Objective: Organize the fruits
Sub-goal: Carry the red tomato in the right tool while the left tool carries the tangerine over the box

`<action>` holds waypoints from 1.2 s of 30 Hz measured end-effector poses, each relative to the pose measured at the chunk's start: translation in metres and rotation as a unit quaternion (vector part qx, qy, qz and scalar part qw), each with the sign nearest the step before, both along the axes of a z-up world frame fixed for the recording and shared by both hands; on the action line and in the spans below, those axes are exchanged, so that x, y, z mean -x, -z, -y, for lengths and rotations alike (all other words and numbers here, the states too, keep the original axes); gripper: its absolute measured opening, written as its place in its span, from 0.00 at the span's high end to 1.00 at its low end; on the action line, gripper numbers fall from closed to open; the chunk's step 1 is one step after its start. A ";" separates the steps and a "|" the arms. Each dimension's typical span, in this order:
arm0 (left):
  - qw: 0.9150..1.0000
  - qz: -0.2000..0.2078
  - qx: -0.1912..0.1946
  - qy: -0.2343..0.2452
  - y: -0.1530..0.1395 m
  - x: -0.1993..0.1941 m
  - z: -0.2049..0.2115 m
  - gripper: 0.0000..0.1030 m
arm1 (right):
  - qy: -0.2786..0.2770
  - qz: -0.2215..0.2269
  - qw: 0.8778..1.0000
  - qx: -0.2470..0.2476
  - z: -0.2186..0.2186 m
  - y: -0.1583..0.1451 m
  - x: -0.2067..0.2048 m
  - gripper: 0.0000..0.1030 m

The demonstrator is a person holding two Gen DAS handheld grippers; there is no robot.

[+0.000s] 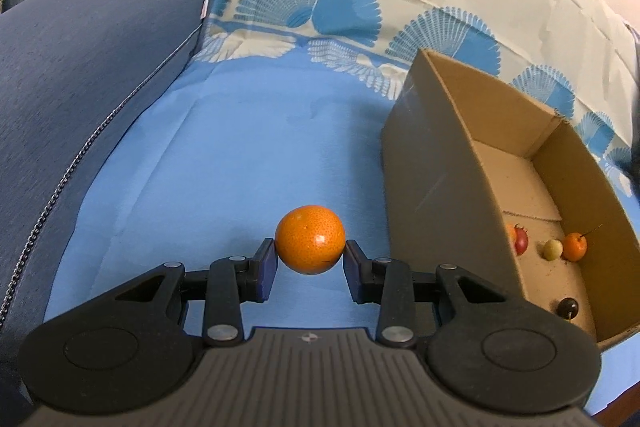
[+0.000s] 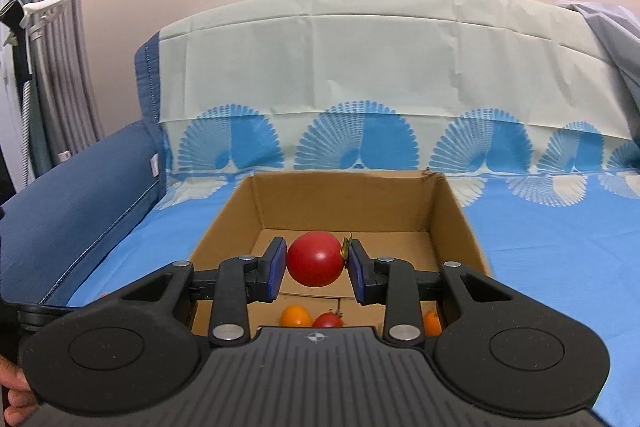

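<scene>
- The left hand-held gripper [image 1: 310, 255] pinches an orange [image 1: 310, 239] between its blue pads, held over the blue cloth of the sofa seat, towards the seat's left armrest [image 1: 92, 67] and well left of the cardboard box [image 1: 452, 163].
- The right hand-held gripper [image 2: 316, 263] pinches a red tomato [image 2: 315, 258], stem end against the right pad, hanging over the open cardboard box [image 2: 452, 211].
- On the box floor lie small fruits: an orange one [image 2: 296, 315] and a red one [image 2: 329, 319] directly below the tomato.
- To do it well, lower the tomato onto bare cardboard beyond those fruits before letting go, so nothing gets bruised.
- The orange should clear the box's near wall [image 1: 432, 187] before descending, and keep the two grippers apart over the box.
</scene>
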State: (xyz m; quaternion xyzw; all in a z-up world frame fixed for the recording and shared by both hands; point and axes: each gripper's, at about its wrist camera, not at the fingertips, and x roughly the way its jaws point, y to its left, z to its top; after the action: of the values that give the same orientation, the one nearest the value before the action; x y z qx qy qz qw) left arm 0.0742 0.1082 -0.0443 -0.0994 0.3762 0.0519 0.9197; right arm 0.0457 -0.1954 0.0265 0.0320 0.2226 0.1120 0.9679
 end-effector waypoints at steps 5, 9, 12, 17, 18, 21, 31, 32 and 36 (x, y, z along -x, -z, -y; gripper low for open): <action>1.000 0.010 0.003 0.006 -0.003 0.001 0.004 0.61 | 0.002 0.000 1.000 0.005 -0.003 0.001 0.000 0.67; 1.000 0.021 0.000 0.010 -0.005 0.002 0.005 0.61 | 0.002 0.002 1.000 0.007 -0.006 0.000 0.002 0.67; 1.000 0.023 -0.001 0.010 -0.006 0.003 0.005 0.61 | 0.000 0.002 1.000 0.007 -0.006 0.000 0.001 0.67; 1.000 0.023 -0.002 0.009 -0.005 0.003 0.004 0.61 | -0.001 0.003 1.000 0.007 -0.006 0.000 0.001 0.67; 1.000 0.023 -0.003 0.009 -0.005 0.003 0.004 0.61 | -0.002 0.003 1.000 0.008 -0.006 0.000 0.002 0.67; 1.000 0.024 -0.005 0.009 -0.004 0.003 0.005 0.61 | -0.004 0.003 1.000 0.010 -0.006 0.000 0.002 0.67; 0.998 0.039 -0.031 0.025 -0.006 0.008 0.011 0.61 | -0.002 0.010 1.000 0.013 -0.007 -0.002 0.005 0.67; 0.998 0.040 -0.033 0.028 -0.006 0.009 0.012 0.61 | -0.001 0.011 1.000 0.013 -0.007 -0.002 0.005 0.67; 0.997 0.048 -0.049 0.040 -0.009 0.014 0.015 0.61 | 0.009 0.012 1.000 0.013 -0.007 -0.002 0.004 0.67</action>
State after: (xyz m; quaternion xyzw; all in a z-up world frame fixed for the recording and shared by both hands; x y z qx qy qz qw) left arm 0.0606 0.0934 -0.0356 -0.0416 0.3324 0.0290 0.9418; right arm 0.0414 -0.1880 0.0285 0.0196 0.2122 0.1011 0.9718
